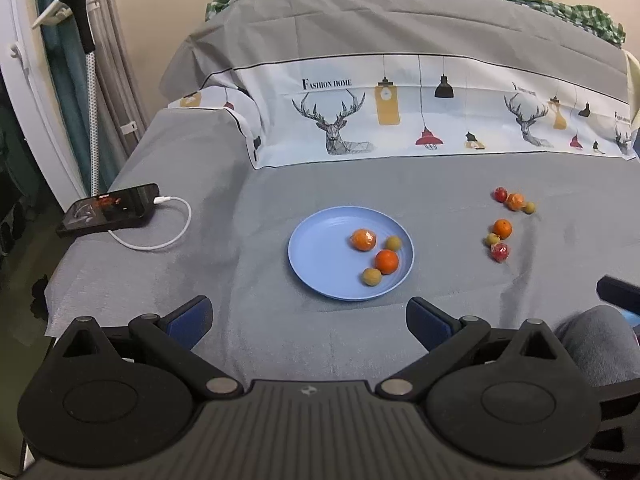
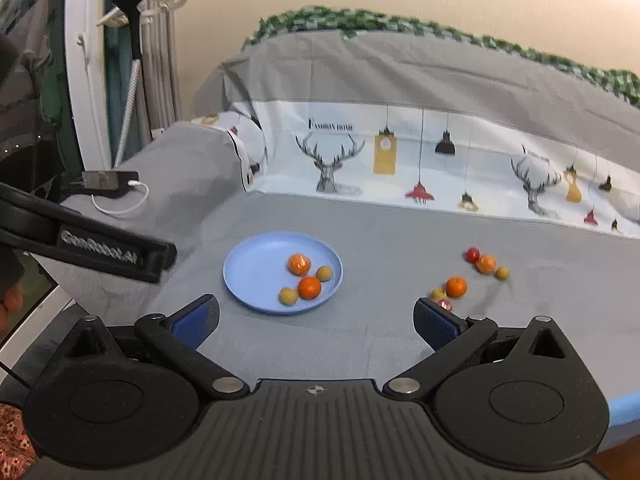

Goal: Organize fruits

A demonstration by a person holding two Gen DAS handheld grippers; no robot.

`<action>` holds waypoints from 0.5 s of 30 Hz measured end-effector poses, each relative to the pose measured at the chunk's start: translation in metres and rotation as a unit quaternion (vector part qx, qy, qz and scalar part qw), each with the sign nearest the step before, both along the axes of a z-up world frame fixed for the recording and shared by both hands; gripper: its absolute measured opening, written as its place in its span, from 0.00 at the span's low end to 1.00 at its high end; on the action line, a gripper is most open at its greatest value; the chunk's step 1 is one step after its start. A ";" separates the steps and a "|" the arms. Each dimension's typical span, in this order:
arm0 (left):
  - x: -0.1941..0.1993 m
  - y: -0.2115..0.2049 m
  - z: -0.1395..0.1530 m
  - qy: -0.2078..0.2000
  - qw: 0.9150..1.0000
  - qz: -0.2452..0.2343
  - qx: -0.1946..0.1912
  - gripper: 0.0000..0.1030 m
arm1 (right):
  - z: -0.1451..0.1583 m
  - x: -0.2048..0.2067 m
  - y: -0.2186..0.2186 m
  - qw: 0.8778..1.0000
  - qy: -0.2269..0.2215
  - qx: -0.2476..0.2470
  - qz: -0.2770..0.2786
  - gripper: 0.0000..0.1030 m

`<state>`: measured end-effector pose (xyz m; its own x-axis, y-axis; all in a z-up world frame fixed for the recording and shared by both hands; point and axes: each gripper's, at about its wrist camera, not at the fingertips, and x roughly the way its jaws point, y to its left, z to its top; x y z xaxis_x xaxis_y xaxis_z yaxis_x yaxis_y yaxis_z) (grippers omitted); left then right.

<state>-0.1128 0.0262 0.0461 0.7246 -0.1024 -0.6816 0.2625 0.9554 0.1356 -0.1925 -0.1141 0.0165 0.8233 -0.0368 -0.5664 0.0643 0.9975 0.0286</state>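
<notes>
A blue plate (image 1: 320, 248) (image 2: 252, 268) lies on the grey sheet and holds two oranges (image 1: 386, 261) (image 2: 309, 287) and two small green-yellow fruits (image 1: 371, 277) (image 2: 287, 295). To its right, loose on the sheet, lie an orange (image 1: 502, 228) (image 2: 456, 286), a red fruit (image 1: 499, 252) and a green one, with a second cluster (image 1: 515, 201) (image 2: 486, 263) farther back. My left gripper (image 1: 308, 318) stands open, empty, short of the plate. My right gripper (image 2: 316, 320) is open too, with its right finger (image 2: 436, 326) partly hiding the near red fruit.
A phone (image 1: 110, 210) with a white charging cable (image 1: 168, 236) lies at the left edge of the bed. A deer-print pillow (image 1: 400, 116) lines the back. The left gripper's body (image 2: 100, 252) juts in at left of the right wrist view. A grey sleeve (image 1: 600, 344) is at lower right.
</notes>
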 end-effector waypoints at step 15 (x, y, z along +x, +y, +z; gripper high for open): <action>-0.009 0.005 -0.006 -0.010 1.000 -0.017 -0.006 1.00 | -0.001 0.004 0.006 1.000 -0.004 0.009 0.010 0.99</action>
